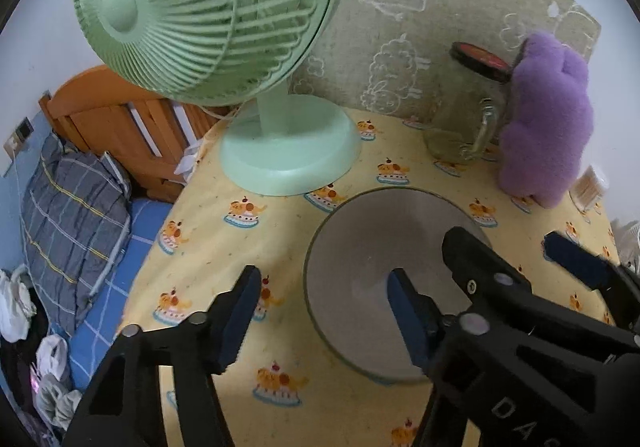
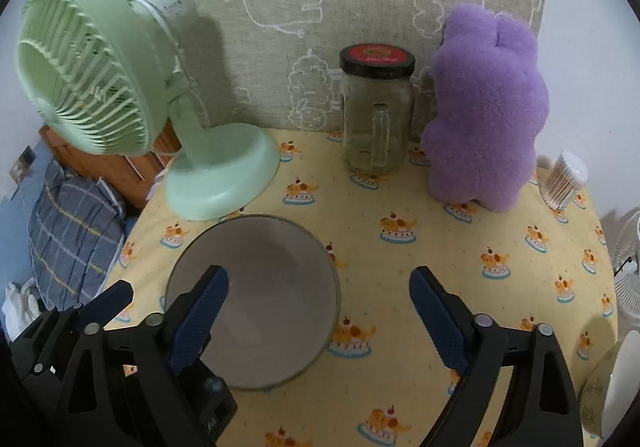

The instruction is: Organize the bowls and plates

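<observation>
Landmark for this report: the grey bowl point(image 2: 256, 299), which sits upright on the yellow cake-print tablecloth point(image 2: 440, 247), mouth up and apparently empty.

Left of the bowl: a bed with a plaid pillow point(image 1: 72, 215) lies beyond the table edge. Behind and left of the bowl stands the green fan point(image 2: 120, 95), its base just beside the bowl's far rim.

At the bowl: the left gripper point(image 1: 320, 311) has its fingers spread wide and holds nothing. In the left wrist view its right finger overlaps the bowl's interior and its left finger hangs over bare cloth outside, so the near-left wall appears to fall between them; contact cannot be confirmed. The right gripper point(image 2: 320, 311) is likewise spread and empty. Its left finger overlaps the interior, its right finger stands outside the right rim, so the right wall seems bracketed. A round bowl has no long axis; either rim serves.

Behind and right of the bowl: a lidded glass jar point(image 2: 376, 115), then a purple plush toy point(image 2: 484, 115), then a cotton swab tub point(image 2: 564, 179), all well apart from it.

Far right of the bowl: a pale dish rim point(image 2: 620, 387) shows at the frame edge; it cannot be made out whether this is a plate or a bowl.

Judgement: both grippers are about equally near; closing on the wall is the likely next move.
</observation>
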`<state>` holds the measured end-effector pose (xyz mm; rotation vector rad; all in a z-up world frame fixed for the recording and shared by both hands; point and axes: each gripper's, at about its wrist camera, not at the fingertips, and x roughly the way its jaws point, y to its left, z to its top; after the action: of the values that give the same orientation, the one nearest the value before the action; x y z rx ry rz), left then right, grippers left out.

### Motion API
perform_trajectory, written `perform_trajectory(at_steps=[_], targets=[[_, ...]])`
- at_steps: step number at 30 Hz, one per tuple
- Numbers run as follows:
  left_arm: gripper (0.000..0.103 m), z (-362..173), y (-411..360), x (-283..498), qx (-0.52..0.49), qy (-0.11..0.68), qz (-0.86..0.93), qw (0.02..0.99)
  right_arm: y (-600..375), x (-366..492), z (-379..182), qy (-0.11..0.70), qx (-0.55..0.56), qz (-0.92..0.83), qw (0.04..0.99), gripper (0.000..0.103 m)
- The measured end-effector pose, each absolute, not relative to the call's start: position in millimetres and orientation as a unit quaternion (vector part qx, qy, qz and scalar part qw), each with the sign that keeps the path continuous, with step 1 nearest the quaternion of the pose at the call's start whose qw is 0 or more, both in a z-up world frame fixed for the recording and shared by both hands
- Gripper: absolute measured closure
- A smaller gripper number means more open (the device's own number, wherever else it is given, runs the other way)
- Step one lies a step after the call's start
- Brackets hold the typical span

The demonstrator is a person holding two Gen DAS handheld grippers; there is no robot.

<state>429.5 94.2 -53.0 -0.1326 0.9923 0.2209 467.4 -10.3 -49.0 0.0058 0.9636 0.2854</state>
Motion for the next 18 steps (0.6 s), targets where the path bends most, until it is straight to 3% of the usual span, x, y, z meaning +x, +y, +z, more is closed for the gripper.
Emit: perform_trajectory(at_steps=[7,15,18], targets=[[0.062,-75,102,445,-0.07,0.487,0.112,0.863,-1,482,-68,0.471,-0.003,0.137,0.872,0.034],[0.081,-84,100,455,-0.065,0.495,0.113,0.859,3,493,-81,0.488,-0.001,0.142,0.861,0.061],[0.083,-85,98,457,-0.062,0.497,0.124,0.857,2,493,-83,0.488,0.002,0.14,0.861,0.065]])
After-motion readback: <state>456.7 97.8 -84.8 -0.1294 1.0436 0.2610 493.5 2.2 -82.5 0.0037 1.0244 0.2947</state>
